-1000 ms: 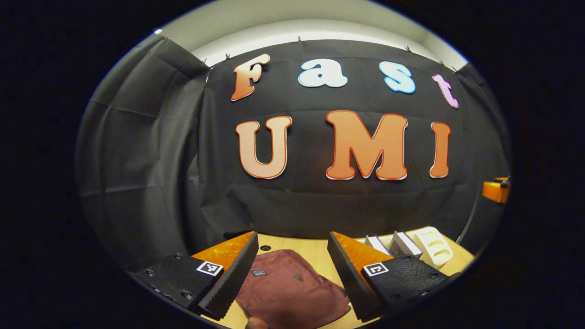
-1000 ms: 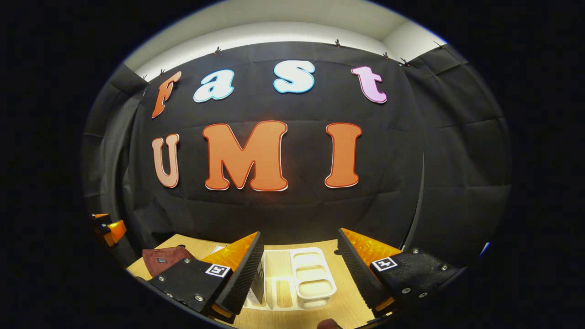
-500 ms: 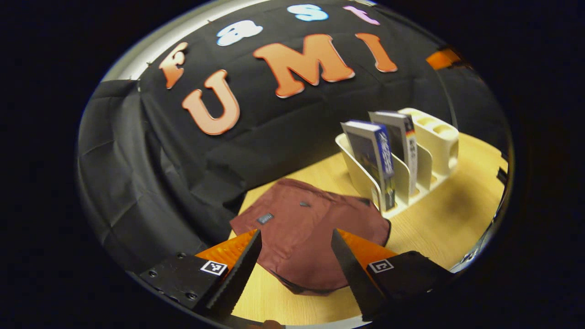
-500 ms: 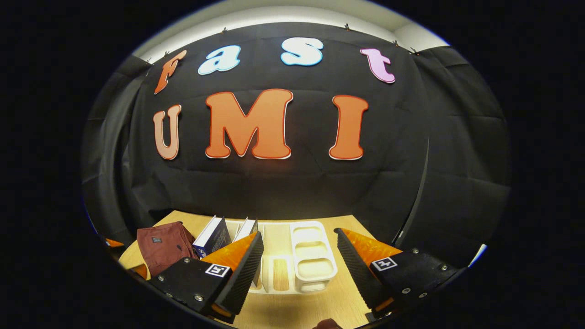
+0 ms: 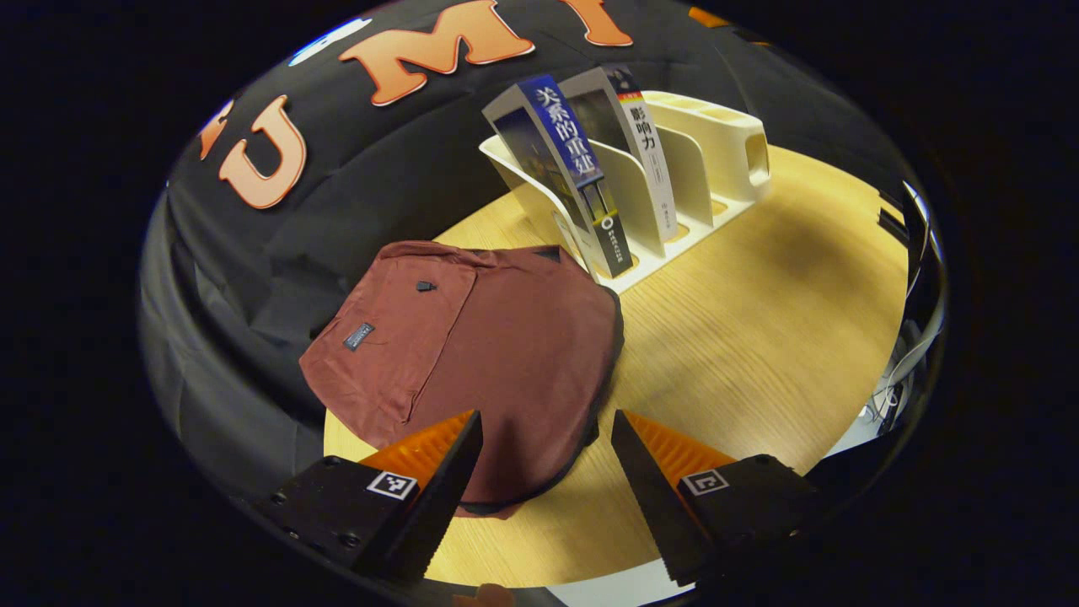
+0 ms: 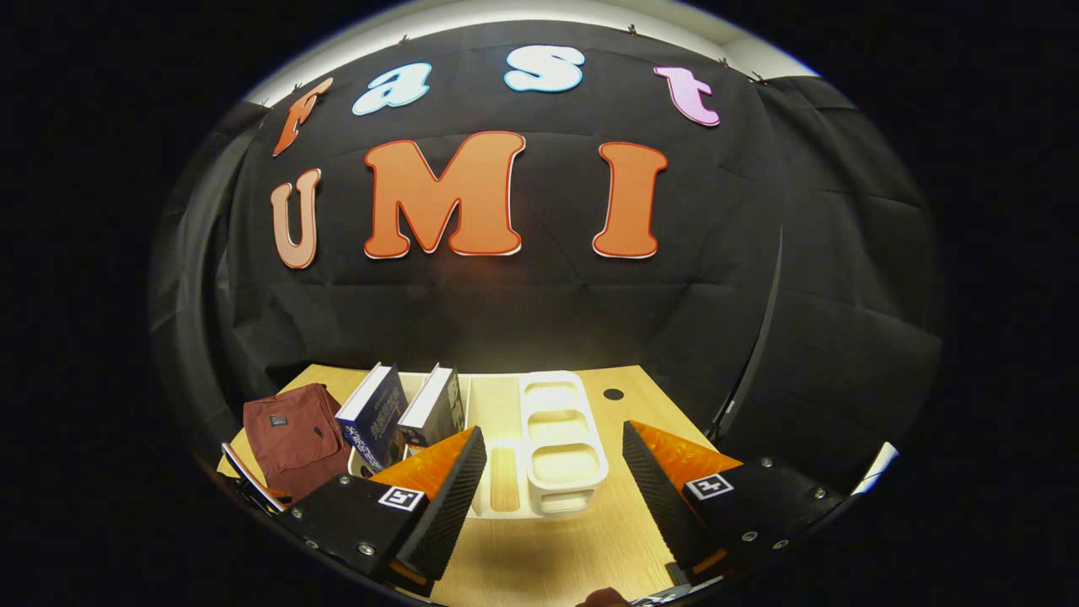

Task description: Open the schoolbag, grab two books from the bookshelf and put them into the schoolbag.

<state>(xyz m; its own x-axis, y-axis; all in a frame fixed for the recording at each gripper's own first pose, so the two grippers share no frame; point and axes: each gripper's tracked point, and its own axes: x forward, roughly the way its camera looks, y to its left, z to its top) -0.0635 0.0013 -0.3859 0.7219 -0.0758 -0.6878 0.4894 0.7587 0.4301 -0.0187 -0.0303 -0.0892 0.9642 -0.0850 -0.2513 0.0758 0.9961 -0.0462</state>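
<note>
A dark red schoolbag (image 5: 472, 354) lies flat and closed on the wooden table (image 5: 759, 337). Just above its near edge hovers my left gripper (image 5: 544, 447), open, with nothing between its fingers. Behind the bag a cream bookshelf (image 5: 674, 194) holds two upright books: a blue-spined book (image 5: 573, 160) and a white-spined book (image 5: 645, 143). In the right gripper view the schoolbag (image 6: 291, 434) is at the far left, with the blue book (image 6: 375, 413) and the second book (image 6: 434, 409) leaning in the bookshelf (image 6: 556, 451). Above the table in front of the shelf, my right gripper (image 6: 552, 472) is open and empty.
The black cloth wall stands close behind the bag and shelf. Bare wood stretches to the right of the bag (image 5: 784, 303) up to the table's edge. The shelf's right compartments (image 6: 552, 430) hold nothing. A small round hole (image 6: 614, 394) sits in the table near the back.
My left gripper has tipped downward and come closer over the schoolbag, which now looms large. My right gripper has tilted down slightly, bringing more of the table, books and bag into view.
</note>
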